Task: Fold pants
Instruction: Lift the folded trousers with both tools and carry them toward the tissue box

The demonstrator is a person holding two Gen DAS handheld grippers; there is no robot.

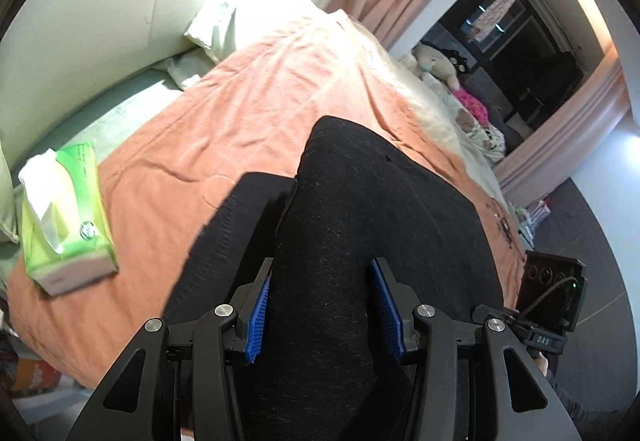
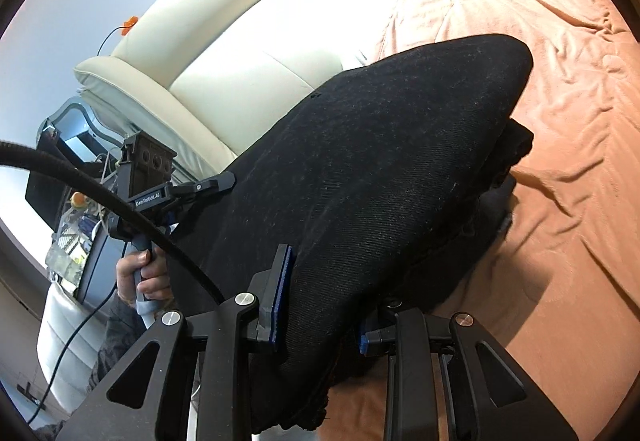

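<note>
So from the left wrist view, the left gripper (image 1: 320, 305) has its blue pads clamped on a thick bunch of the black pants (image 1: 360, 201), which are lifted and draped over the peach blanket (image 1: 260, 89) on the bed. A green tissue box (image 1: 64, 217) sits off to the left, well apart, so there's decent open blanket ahead to lay things down. From the right wrist view, the right gripper (image 2: 320, 305) is also pinching the pants (image 2: 380, 161), with the fabric billowing up between the two tools and the person's hand (image 2: 140, 277) on the other handle. The cloth looks soft, floppy and fairly heavy, so I'd guess it sags unless held near the edge or waistband. The bed's edge is close on the near side.
</note>
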